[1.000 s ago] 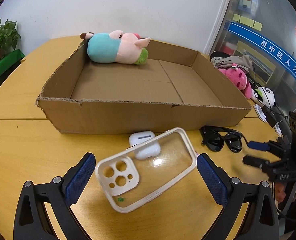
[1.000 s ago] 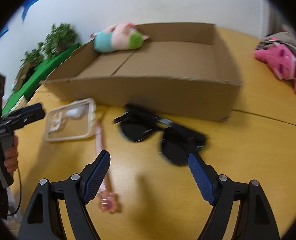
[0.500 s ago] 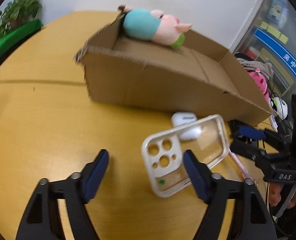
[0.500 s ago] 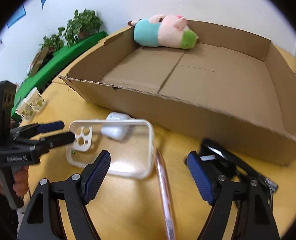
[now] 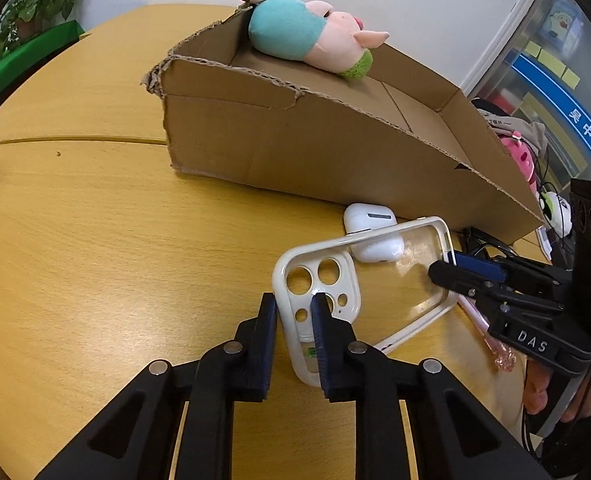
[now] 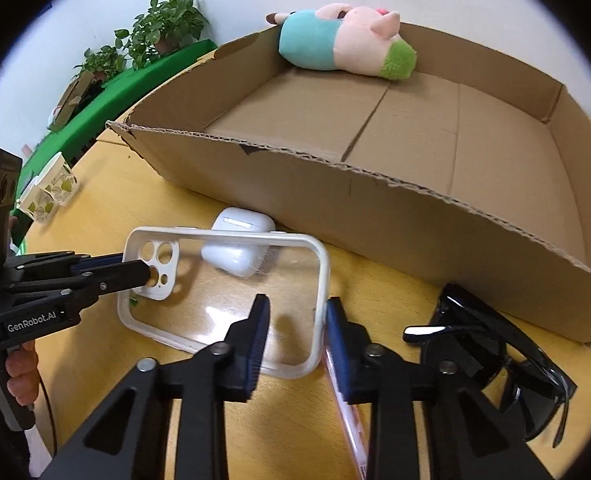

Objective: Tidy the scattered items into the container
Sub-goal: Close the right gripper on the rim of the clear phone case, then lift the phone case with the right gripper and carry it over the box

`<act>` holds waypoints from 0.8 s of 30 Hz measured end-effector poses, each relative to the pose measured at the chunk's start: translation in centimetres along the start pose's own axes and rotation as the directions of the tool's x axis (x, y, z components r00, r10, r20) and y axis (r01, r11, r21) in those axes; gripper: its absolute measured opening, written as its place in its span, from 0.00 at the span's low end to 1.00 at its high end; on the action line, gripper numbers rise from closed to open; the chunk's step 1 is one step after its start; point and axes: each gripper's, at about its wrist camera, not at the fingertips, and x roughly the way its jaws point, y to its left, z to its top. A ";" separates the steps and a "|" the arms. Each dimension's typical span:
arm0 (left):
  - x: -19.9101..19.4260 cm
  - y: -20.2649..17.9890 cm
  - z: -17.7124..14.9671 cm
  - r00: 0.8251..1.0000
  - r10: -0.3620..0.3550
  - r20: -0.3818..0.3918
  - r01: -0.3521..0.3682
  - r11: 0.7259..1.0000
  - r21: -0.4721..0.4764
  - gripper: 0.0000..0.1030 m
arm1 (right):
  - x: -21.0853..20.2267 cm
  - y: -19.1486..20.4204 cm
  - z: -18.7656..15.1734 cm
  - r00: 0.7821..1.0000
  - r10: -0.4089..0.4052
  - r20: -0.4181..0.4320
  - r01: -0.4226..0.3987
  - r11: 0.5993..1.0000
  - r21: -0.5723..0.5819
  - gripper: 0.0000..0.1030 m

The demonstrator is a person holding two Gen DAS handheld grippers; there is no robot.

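Observation:
A clear phone case [image 5: 395,280] [image 6: 255,280] with a cream rim lies tilted on the yellow table, propped on a white earbud case [image 5: 369,216] [image 6: 241,224]. My left gripper [image 5: 293,316] [image 6: 145,272] is closing on the case's camera end, with the rim pinched between its pads. My right gripper [image 6: 297,318] [image 5: 441,266] is closing on the opposite end's rim, one finger inside the case and one outside. Behind them stands the open cardboard box [image 5: 295,140] [image 6: 375,216], with a teal and pink plush pig [image 5: 307,36] [image 6: 335,40] in its far corner.
Black sunglasses [image 6: 495,344] lie right of the phone case, near the box front. A pink pen [image 6: 347,412] [image 5: 491,340] lies under my right gripper. Paper cups [image 6: 47,192] and potted plants [image 6: 163,28] stand far left. A pink plush toy [image 5: 519,156] sits beyond the box's right end.
Both grippers went from wide open to nearly shut on the phone case. The right one swung left from over the sunglasses to the case. The left one shifted to its camera end.

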 end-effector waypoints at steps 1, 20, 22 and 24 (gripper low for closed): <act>-0.2 0.1 -0.1 1.000 0.003 0.005 -0.003 1.000 -0.002 0.16 | -0.1 -0.1 -0.1 1.000 -0.004 0.003 0.004 1.000 0.006 0.12; -7.5 -3.6 5.3 0.983 -0.024 0.183 0.000 0.992 0.127 0.08 | -9.2 -0.4 2.0 0.969 -0.046 0.242 0.040 0.999 0.029 0.04; -8.7 -4.5 6.8 0.976 -0.029 0.214 -0.006 0.986 0.165 0.06 | -11.0 -0.7 2.9 0.957 -0.066 0.281 0.060 0.998 0.030 0.04; -9.9 -5.6 8.6 0.968 -0.051 0.244 0.001 0.979 0.202 0.06 | -12.6 -1.1 3.8 0.946 -0.070 0.315 0.062 0.997 0.037 0.04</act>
